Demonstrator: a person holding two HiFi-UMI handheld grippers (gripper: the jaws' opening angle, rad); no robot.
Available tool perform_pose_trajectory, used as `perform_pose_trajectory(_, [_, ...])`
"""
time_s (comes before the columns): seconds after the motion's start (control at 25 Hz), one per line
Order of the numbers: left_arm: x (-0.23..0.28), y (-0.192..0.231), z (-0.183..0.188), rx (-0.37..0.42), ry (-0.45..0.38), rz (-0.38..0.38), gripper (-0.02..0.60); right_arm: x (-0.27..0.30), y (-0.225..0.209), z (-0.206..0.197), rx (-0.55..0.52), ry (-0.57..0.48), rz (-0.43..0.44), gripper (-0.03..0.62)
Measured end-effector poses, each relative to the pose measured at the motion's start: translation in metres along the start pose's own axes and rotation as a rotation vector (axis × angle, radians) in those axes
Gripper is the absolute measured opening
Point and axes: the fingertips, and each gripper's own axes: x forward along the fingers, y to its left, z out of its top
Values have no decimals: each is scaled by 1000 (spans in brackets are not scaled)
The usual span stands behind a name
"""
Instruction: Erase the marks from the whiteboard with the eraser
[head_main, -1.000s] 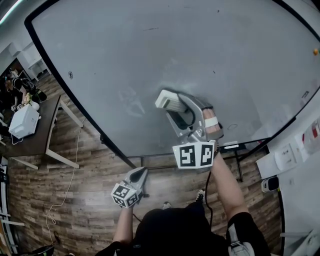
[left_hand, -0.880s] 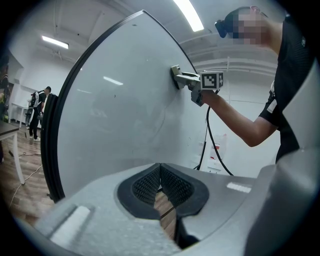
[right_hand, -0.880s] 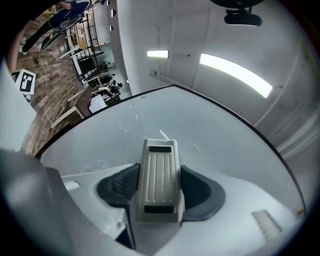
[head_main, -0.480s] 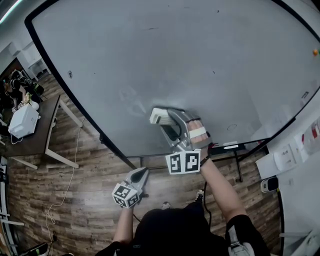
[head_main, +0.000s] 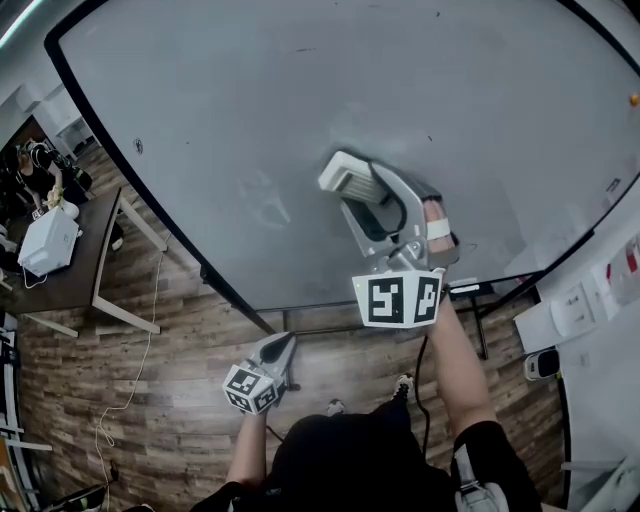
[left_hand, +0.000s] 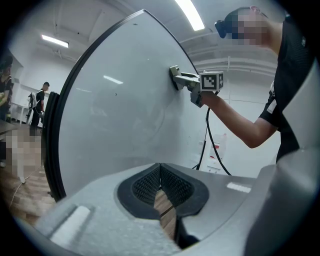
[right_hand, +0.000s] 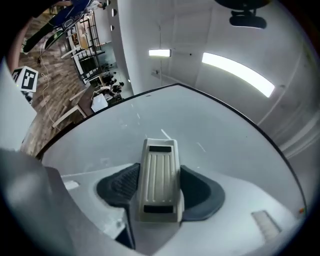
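A cream ribbed eraser is pressed against the large whiteboard, and my right gripper is shut on it. Faint smudged marks show on the board left of the eraser. In the left gripper view the eraser and the right gripper meet the board from the side. My left gripper hangs low over the floor, away from the board, shut with nothing between its pads.
A black frame edges the board, and its stand legs rest on the wood floor. A table with a white device stands at the left. A white wall with sockets is at the right.
The right gripper with the eraser swept down-left across the board, then back up and right. The left gripper has stayed still.
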Motion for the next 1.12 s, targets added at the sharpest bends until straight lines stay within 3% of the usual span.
perform_pose_trajectory(0.16, [2, -2, -2, -2, 6, -7, 11, -3, 9, -4, -9, 6, -11, 253])
perform_pose_trajectory(0.4, [5, -4, -4, -5, 7, -16, 11, -6, 93, -25, 27, 30, 178, 253])
perform_pose_trajectory(0.52, [4, -3, -4, -6, 7, -13, 11, -7, 114, -30, 46, 39, 239, 253])
perform_pose_trajectory(0.96, [0, -4, -3, -9, 2, -7, 11, -8, 115, -31, 30, 42, 237, 253])
perform_pose_trajectory(1.12, [-2, -6, 0, -8, -4, -4, 11, -14, 116, -32, 90, 21, 244, 253])
